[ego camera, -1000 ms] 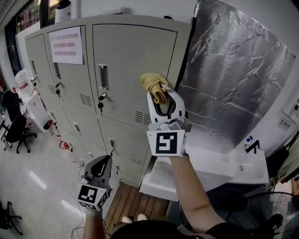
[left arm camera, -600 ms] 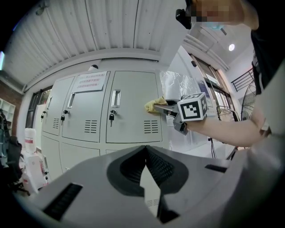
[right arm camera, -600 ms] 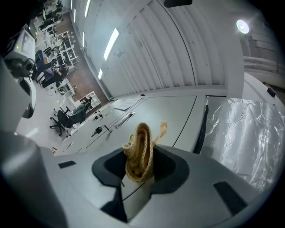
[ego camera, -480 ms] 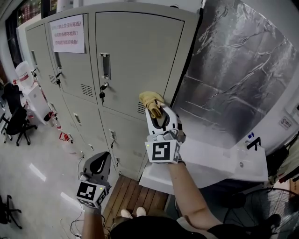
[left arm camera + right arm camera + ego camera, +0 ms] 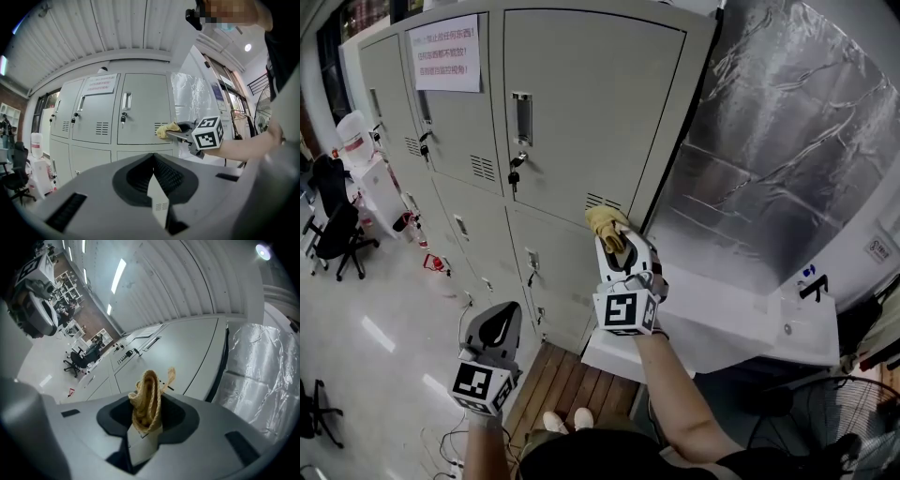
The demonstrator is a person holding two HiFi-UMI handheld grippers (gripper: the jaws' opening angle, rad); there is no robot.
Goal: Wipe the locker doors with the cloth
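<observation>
The yellow knitted cloth (image 5: 607, 223) sits at the lower right corner of the pale grey metal locker door (image 5: 581, 103), just beside that door's vent slots (image 5: 602, 200). It is wadded in the right gripper (image 5: 615, 242), whose jaws are clamped on it. It looks soft, light and limp, and would probably fold or drag loose under pressure, so a deep grip in the bunch, as here, seems wise. The left gripper (image 5: 499, 317) hangs well below that door, jaws closed together on nothing. The right gripper view shows the loose weave and a stray tail. Only the left gripper view shows the cloth side-on, apparently touching the door.
</observation>
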